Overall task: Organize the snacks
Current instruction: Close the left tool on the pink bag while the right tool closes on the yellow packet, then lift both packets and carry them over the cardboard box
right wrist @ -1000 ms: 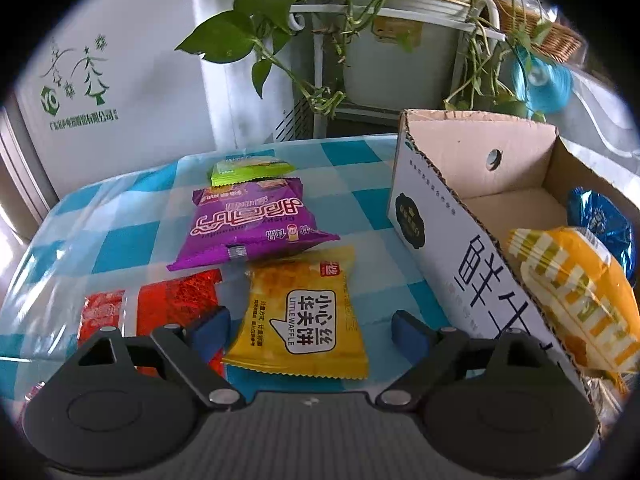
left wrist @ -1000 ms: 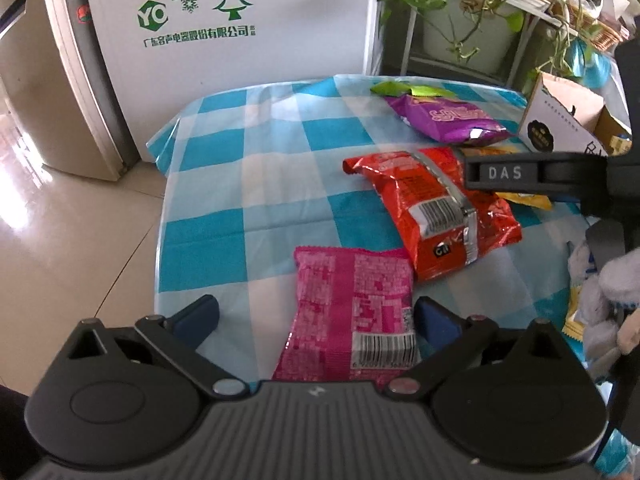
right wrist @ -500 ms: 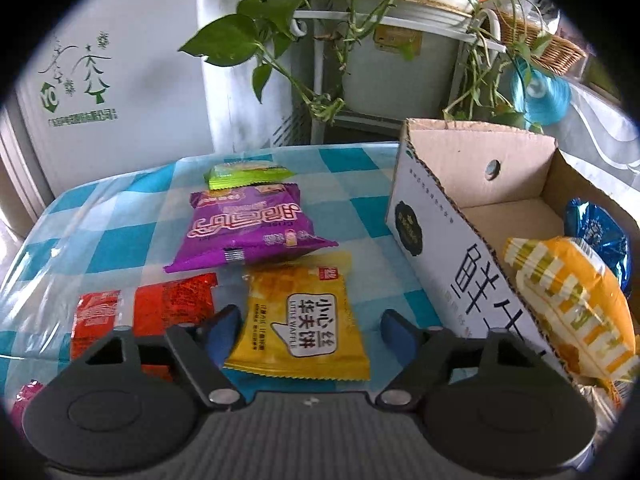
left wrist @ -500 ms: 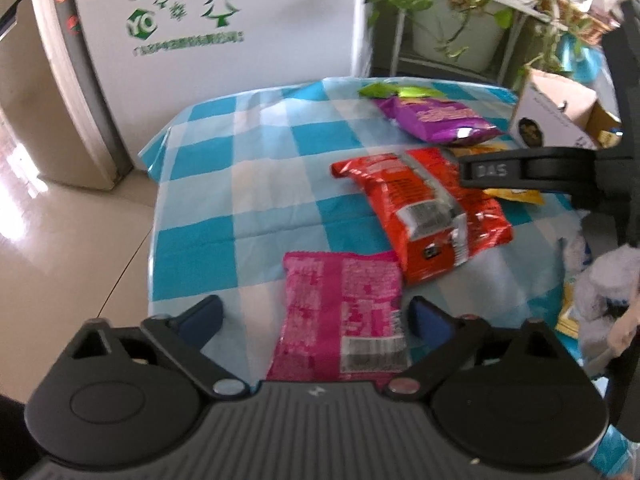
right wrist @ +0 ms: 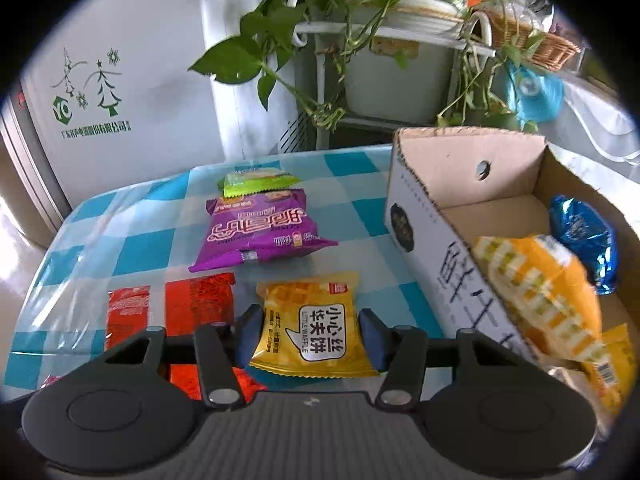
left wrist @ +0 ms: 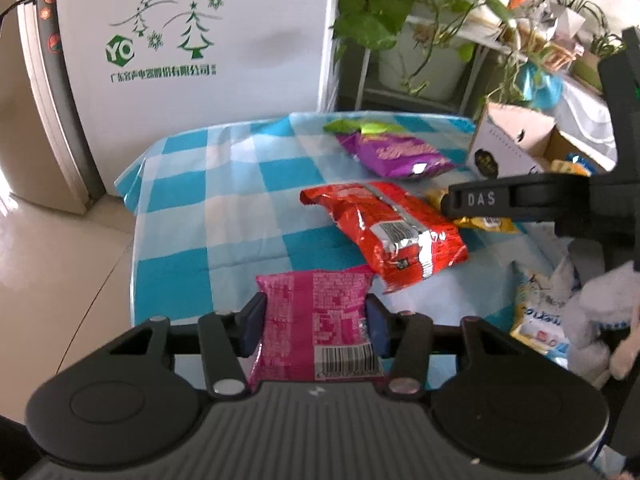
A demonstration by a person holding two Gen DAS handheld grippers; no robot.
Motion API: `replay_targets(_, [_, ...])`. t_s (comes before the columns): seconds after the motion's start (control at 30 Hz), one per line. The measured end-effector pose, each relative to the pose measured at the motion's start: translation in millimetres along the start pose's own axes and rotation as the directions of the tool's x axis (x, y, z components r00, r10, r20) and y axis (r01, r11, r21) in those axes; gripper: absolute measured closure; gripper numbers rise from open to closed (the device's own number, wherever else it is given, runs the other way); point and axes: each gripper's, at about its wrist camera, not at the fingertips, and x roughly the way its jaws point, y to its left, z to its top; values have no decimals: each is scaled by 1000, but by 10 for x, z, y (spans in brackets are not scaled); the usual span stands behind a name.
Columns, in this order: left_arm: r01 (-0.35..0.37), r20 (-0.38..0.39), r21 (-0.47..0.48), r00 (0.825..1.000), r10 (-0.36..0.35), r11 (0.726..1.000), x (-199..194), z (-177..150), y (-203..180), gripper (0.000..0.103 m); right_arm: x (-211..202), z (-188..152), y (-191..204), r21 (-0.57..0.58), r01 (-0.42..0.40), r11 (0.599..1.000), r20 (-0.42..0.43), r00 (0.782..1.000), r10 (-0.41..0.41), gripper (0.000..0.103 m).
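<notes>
Pickup step: left tongs (left wrist: 314, 322) clamp the pink packet (left wrist: 316, 320); right tongs (right wrist: 310, 330) are closing on the yellow packet (right wrist: 310, 330). Next, lift both toward the box (right wrist: 444, 236), right of frame.

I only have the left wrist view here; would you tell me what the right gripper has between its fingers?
Observer: The right gripper is closing on a yellow waffle packet.
Operator: Thank you. What's in the cardboard box?
Observer: The cardboard box holds a blue packet and an orange-yellow bag.
Operator: Is the green packet clear of the purple one?
Observer: No, the green packet lies right against the purple packet's far edge.
</notes>
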Motion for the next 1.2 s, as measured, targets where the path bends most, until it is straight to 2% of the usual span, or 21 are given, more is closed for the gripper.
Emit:
replay_targets(0.37, [18, 57, 7, 998, -18, 1000, -190, -27, -11, 53, -443, -59, -197, 66, -69, 995, -4, 998, 70, 45])
replay_targets(0.7, [10, 87, 23, 996, -12, 1000, -313, -78, -32, 53, -665, -164, -222, 45, -67, 997, 12, 998, 67, 46])
replay_targets(1.03, [14, 98, 8, 995, -15, 1000, -368, -53, -56, 53, -1011, -62, -409, 64, -89, 994, 109, 991, 82, 46])
replay_targets(1.2, [42, 114, 9, 993, -43, 999, -446, 21, -144, 53, -1170, 45, -581, 70, -104, 992, 152, 984, 93, 46])
